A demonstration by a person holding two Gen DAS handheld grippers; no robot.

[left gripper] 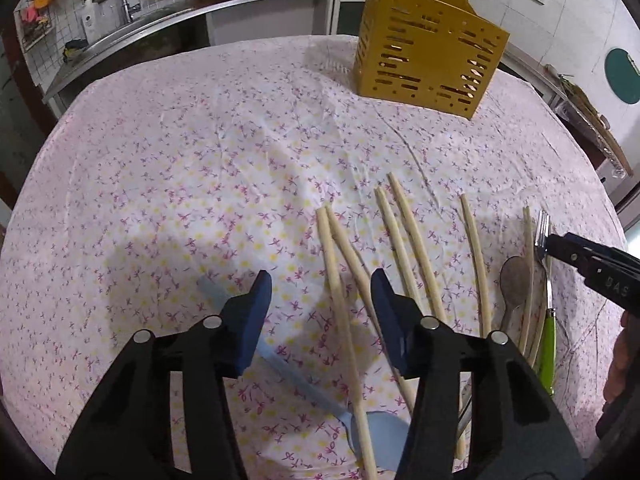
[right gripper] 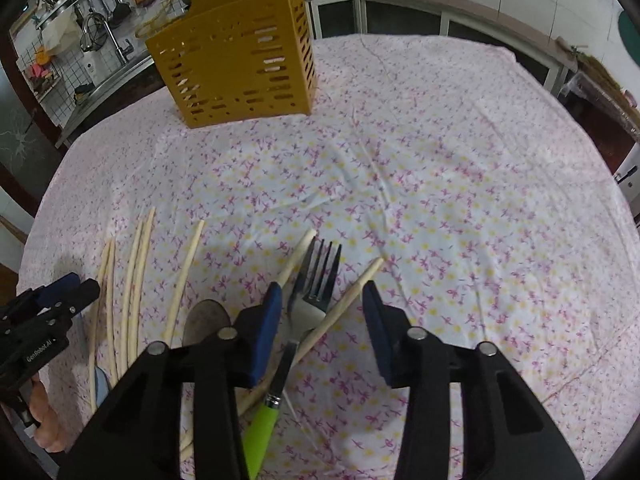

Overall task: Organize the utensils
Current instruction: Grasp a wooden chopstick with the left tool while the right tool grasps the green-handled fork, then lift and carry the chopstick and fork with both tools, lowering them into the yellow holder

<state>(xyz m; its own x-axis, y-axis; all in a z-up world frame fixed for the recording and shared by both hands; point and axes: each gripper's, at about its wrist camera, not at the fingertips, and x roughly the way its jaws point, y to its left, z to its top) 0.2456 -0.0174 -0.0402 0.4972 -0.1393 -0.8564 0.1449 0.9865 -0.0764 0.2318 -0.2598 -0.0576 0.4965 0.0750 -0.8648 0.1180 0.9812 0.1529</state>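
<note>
A table under a floral cloth (left gripper: 168, 168) is filling both views. The yellow holder (left gripper: 428, 64) is standing upright at the far side of the cloth, well apart from everything else.

All the utensils are lying on the near side of the cloth from the holder. The chopsticks (left gripper: 416, 240) are lying loose in a rough fan, tips pointing toward the holder. A blue spoon (left gripper: 376, 432) is lying nearer than the chopsticks, one stick crossing its bowl. A fork (right gripper: 316, 292) with a green handle is lying to the right of the fan, tines toward the holder, a chopstick crossing under it. A metal spoon (left gripper: 514, 280) is lying just left of the fork.

The left gripper (left gripper: 320, 292) is hanging above the cloth with its jaws partly spread, pinching nothing; two chopsticks are showing between the pads. The right gripper (right gripper: 320, 300) is hanging over the fork, jaws partly spread, the fork's head between them, pads not pressing on it.
</note>
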